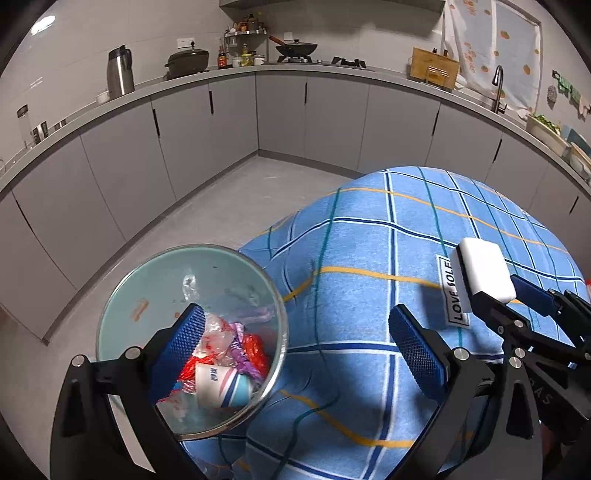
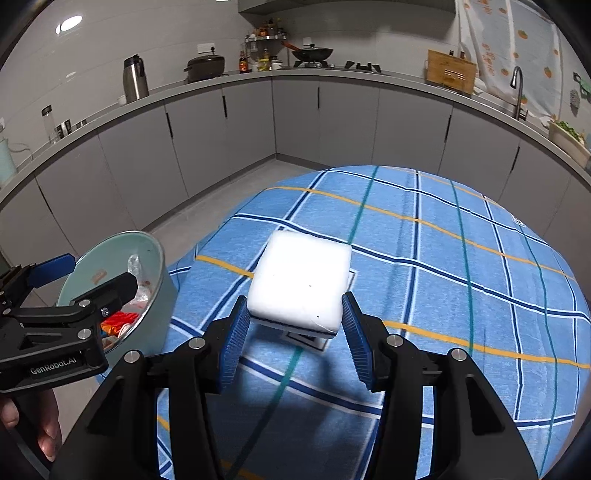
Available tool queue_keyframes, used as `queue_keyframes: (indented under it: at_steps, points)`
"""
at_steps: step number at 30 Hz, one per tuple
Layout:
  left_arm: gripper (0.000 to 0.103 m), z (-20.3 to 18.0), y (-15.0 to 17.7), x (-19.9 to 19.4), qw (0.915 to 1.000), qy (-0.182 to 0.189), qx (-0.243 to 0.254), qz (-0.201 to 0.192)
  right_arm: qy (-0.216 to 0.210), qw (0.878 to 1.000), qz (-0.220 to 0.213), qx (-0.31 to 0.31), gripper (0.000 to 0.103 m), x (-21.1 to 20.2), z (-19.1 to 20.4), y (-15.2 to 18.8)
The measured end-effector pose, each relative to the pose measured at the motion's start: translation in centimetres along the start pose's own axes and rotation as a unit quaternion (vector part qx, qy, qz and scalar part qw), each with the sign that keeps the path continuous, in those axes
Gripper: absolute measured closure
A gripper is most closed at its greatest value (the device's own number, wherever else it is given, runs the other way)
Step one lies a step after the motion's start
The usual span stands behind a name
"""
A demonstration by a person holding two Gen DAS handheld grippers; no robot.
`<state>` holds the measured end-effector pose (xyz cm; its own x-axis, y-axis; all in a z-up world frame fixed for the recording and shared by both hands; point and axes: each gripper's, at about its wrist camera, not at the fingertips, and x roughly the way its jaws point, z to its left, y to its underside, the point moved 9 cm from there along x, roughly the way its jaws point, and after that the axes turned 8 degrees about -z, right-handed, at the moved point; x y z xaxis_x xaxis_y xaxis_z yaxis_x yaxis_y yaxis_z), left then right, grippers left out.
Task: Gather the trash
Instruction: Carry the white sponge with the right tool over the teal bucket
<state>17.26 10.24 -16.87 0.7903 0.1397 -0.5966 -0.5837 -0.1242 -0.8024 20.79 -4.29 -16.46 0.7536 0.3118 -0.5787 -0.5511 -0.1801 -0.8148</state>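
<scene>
A: Why is the right gripper (image 2: 295, 332) clamped on that white rectangular foam sponge (image 2: 301, 280) at frame centre?

B: Probably to wipe the blue checked tablecloth (image 2: 443, 258). The left gripper (image 1: 295, 339) hangs apart beside the pale green round bin (image 1: 122, 302), lower left, holding the wrappers and paper cup (image 1: 221, 384).

My feeds look evenly bright; a ceiling lamp (image 2: 69, 24) glares white on the wall tiles. Soft shadows fall under both grippers on the tablecloth (image 2: 461, 277). Fisheye bends the counter (image 1: 332, 72), and the corners go black.
</scene>
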Motion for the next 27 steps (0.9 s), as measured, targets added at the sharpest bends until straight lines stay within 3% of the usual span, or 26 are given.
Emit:
queue_keyframes:
  at_steps: [27]
  points:
    - [0.005,9.3,2.0,-1.4,0.9970,-0.064,-0.044,0.006,-0.063,0.996,0.007,-0.056,0.052,1.3,8.8,-0.7]
